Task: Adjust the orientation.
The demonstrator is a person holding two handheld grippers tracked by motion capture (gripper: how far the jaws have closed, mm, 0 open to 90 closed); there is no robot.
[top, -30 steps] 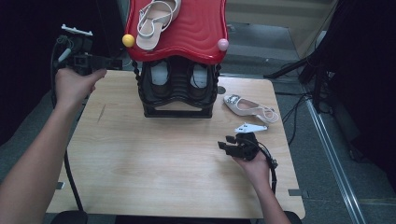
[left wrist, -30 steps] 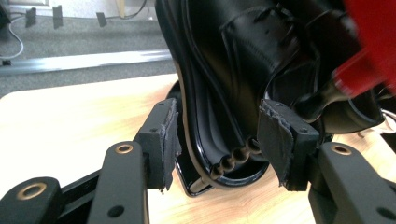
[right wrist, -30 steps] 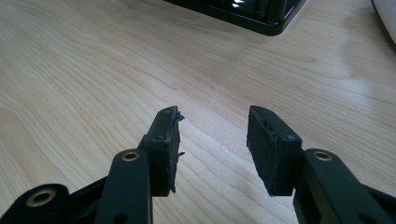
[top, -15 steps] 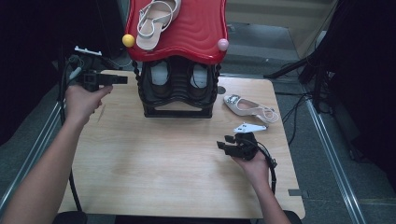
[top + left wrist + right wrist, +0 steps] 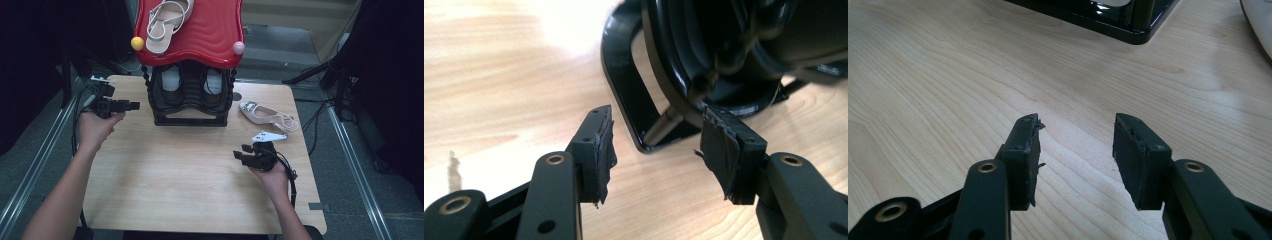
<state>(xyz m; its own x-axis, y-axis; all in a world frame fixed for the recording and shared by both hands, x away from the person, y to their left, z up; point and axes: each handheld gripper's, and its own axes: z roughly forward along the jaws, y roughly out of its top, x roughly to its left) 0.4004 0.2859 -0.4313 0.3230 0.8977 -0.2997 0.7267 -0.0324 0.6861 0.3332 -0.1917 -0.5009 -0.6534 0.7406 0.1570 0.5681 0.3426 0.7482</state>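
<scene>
With your left gripper (image 5: 131, 105) empty, jaws open, just beside the black shoe rack (image 5: 190, 100), beware nudging its base frame and toppling the sandal (image 5: 165, 22) above.

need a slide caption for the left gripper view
Open left gripper approaching the black shoe rack base on the wooden table.

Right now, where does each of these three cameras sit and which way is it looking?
High view: sits above the person's side, looking forward and down on the table; both forearms, left gripper and right gripper show.
Left gripper view: rides the left gripper, looking along its open jaws at the black base of the shoe rack.
Right gripper view: rides the right gripper, looking along its open jaws over bare wood toward the rack's base.
Shared: both gripper views and the high view show the rack and the tabletop.
</scene>
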